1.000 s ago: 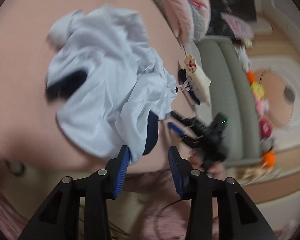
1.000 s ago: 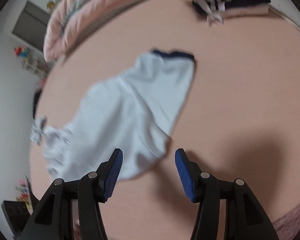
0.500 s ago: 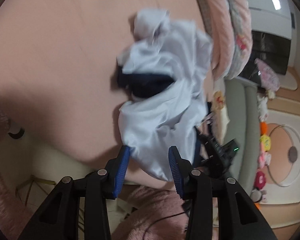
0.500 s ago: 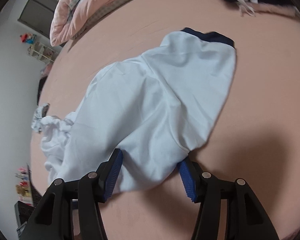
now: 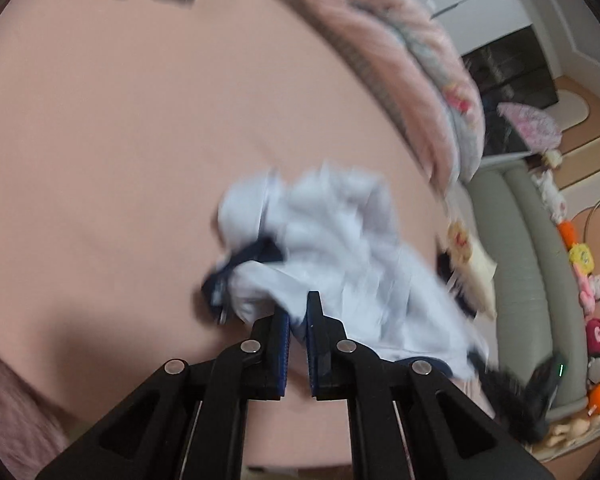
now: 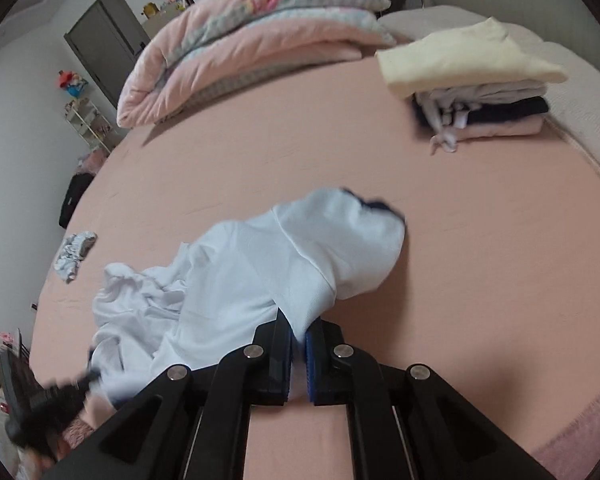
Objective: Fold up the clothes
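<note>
A: What sits at the left of the right wrist view?

B: A small crumpled grey-white cloth (image 6: 75,255) lies on the pink bed (image 6: 480,264), well apart from the white shirt (image 6: 260,276).

A: And the shirt itself?

B: It lies rumpled across the frame's middle, dark-trimmed sleeve toward the right. In the left wrist view the shirt (image 5: 340,256) is blurred, bunched at centre.

A: The grippers?

B: The left gripper (image 5: 299,320) is pinched nearly closed on white fabric. The right gripper (image 6: 299,330) is likewise clamped on the shirt's near edge.

A: Farther right?

B: A folded pink quilt (image 6: 252,36) at upper centre, and a stack of folded clothes (image 6: 476,88) at upper right.
</note>
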A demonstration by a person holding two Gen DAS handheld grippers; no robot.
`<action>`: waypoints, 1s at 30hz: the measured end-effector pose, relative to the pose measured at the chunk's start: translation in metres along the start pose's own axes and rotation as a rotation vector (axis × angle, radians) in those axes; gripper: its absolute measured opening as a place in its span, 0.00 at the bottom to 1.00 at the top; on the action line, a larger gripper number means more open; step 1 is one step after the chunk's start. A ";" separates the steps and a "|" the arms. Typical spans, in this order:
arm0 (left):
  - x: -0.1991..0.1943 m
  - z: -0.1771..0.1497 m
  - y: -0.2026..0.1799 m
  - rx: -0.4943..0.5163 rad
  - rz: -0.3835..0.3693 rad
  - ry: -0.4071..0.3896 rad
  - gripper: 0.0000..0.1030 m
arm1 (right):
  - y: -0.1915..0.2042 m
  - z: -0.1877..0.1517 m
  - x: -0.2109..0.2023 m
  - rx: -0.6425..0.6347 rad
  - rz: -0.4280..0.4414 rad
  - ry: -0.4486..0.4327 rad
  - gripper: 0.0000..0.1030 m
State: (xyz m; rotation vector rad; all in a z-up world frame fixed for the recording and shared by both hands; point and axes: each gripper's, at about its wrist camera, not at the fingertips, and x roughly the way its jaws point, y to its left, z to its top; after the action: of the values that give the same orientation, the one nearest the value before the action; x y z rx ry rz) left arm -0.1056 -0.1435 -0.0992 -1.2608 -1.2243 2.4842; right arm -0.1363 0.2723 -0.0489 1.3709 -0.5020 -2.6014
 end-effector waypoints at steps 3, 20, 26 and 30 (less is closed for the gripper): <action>-0.010 -0.004 0.006 -0.033 -0.059 0.021 0.06 | -0.006 -0.017 -0.018 0.014 0.053 0.026 0.04; 0.052 -0.027 0.029 -0.093 -0.115 0.212 0.07 | -0.048 -0.056 0.064 0.023 0.033 0.180 0.06; -0.011 0.007 -0.044 0.183 -0.205 0.004 0.04 | -0.023 0.000 -0.003 0.000 0.150 -0.019 0.06; -0.079 0.015 -0.082 0.297 -0.315 -0.093 0.04 | -0.002 0.013 -0.078 -0.066 0.239 -0.168 0.06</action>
State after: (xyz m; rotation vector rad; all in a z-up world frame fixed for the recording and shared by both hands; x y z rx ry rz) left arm -0.0855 -0.1303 0.0125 -0.8195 -0.9387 2.3984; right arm -0.1027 0.2996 0.0169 1.0091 -0.5600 -2.5229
